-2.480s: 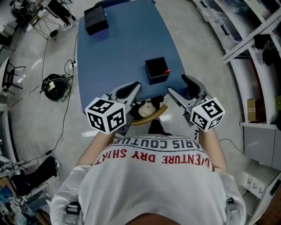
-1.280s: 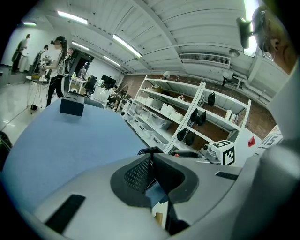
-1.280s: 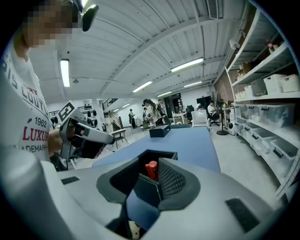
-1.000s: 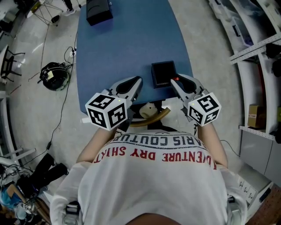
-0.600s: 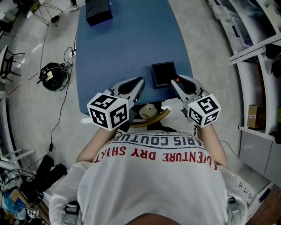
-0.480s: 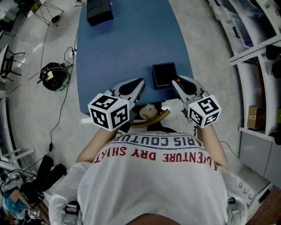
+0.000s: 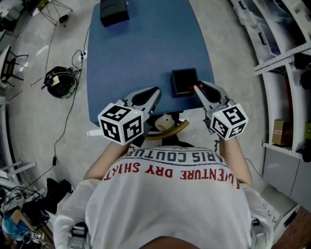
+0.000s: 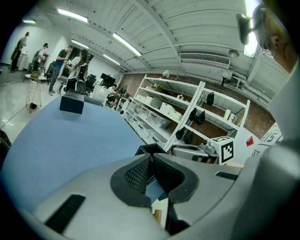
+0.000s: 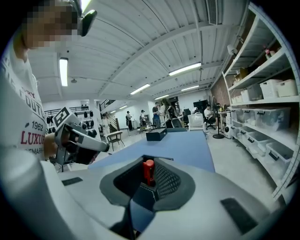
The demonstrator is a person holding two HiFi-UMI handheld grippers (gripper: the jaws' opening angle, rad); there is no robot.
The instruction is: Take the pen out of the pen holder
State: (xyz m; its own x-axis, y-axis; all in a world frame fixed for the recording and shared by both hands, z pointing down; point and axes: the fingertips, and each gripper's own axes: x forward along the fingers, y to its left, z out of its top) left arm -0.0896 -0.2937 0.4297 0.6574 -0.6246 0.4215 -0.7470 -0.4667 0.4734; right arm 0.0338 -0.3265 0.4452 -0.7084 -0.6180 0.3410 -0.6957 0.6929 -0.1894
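Observation:
A black square pen holder (image 7: pixel 184 81) stands near the front edge of the blue table (image 7: pixel 141 48). A red-capped pen (image 7: pixel 196 87) sticks up at its right corner. My right gripper (image 7: pixel 197 89) has its tips at that pen. In the right gripper view the pen's red top (image 9: pixel 148 168) stands between the closing jaws of the right gripper (image 9: pixel 147 177), with both pads against it. My left gripper (image 7: pixel 155 92) hovers just left of the holder, shut and empty. In the left gripper view, the left gripper (image 8: pixel 151 161) has the holder (image 8: pixel 149 149) just beyond its tips.
A black box (image 7: pixel 114 10) sits at the table's far end. A small plush toy (image 7: pixel 164 121) hangs at the person's chest below the table edge. Shelving (image 7: pixel 279 44) runs along the right. Cables and a round device (image 7: pixel 60 82) lie on the floor at left.
The right gripper, wide open and to the right of the holder in the earliest frame, has come in to the pen and narrowed around it. The left gripper has hardly moved.

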